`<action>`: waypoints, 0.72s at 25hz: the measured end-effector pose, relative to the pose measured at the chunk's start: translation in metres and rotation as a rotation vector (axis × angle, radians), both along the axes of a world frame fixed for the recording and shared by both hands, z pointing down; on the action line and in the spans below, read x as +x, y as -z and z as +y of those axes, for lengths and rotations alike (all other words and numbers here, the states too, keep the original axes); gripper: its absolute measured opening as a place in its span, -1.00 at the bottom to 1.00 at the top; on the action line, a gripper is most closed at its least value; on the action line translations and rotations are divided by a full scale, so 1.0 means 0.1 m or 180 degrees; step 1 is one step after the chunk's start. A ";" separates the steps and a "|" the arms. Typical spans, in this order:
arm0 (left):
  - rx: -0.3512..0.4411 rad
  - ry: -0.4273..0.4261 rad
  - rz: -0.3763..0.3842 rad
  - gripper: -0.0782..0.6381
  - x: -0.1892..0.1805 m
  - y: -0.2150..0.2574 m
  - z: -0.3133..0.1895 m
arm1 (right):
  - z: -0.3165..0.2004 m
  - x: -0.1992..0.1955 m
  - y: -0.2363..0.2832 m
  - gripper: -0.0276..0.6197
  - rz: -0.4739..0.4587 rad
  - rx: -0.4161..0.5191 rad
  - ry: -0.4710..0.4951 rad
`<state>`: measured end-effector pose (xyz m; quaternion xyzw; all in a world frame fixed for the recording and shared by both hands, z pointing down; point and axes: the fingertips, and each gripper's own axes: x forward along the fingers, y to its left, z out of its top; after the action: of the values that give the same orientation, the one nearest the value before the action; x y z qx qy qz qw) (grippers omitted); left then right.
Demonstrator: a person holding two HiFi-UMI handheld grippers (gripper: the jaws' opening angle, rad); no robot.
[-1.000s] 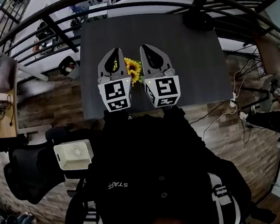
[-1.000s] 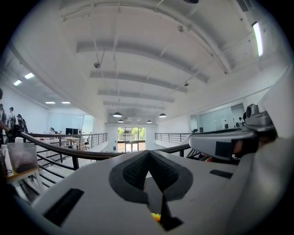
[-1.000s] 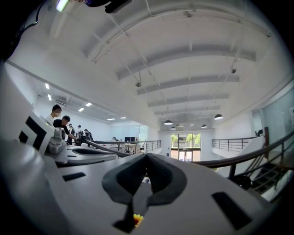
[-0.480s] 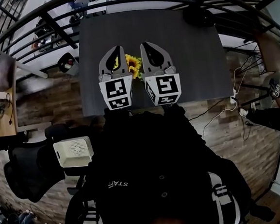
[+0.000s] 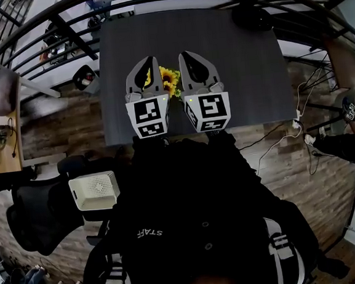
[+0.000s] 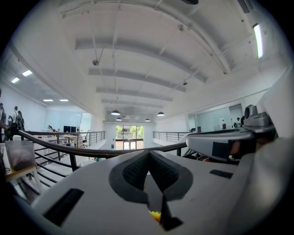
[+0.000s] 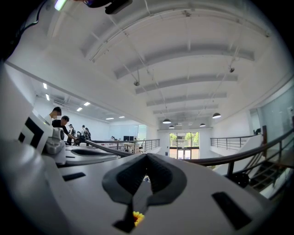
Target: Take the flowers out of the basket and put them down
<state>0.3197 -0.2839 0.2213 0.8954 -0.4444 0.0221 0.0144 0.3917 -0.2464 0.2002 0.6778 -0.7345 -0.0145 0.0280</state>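
Observation:
Yellow sunflowers (image 5: pixel 169 81) with green leaves lie on the dark table (image 5: pixel 239 71), in the gap between my two grippers. The left gripper (image 5: pixel 147 62) and the right gripper (image 5: pixel 185 57) hover side by side over the table's near half and point away from me. In the left gripper view the left gripper (image 6: pixel 148 153) has its dark pads pressed together with nothing between them. A speck of yellow flower (image 6: pixel 155 214) shows below them. The right gripper (image 7: pixel 147 156) looks the same, shut and empty, above a yellow flower speck (image 7: pixel 137 217). No basket shows; the grippers hide what is around the flowers.
A dark round object (image 5: pixel 250 20) sits at the table's far right corner. A black railing (image 5: pixel 63 31) curves behind the table. On the wooden floor are a white box (image 5: pixel 94 192) at my left and cables (image 5: pixel 288 141) at my right. People (image 7: pixel 59 120) stand far off.
Grippers and flowers stand as before; only the head camera has drifted slightly.

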 end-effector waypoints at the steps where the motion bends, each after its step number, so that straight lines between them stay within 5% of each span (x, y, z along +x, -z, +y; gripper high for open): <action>1: -0.0001 -0.0003 -0.0002 -0.78 0.01 -0.01 0.00 | 0.00 0.00 0.00 -0.87 0.0002 -0.0001 0.0001; 18: -0.0041 -0.0051 -0.0052 -0.78 0.17 -0.07 0.06 | 0.03 0.11 -0.03 -0.88 -0.0001 -0.0013 -0.0008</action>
<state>0.3365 -0.2780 0.2287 0.8986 -0.4372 0.0324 0.0164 0.4028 -0.2429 0.2035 0.6787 -0.7337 -0.0129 0.0293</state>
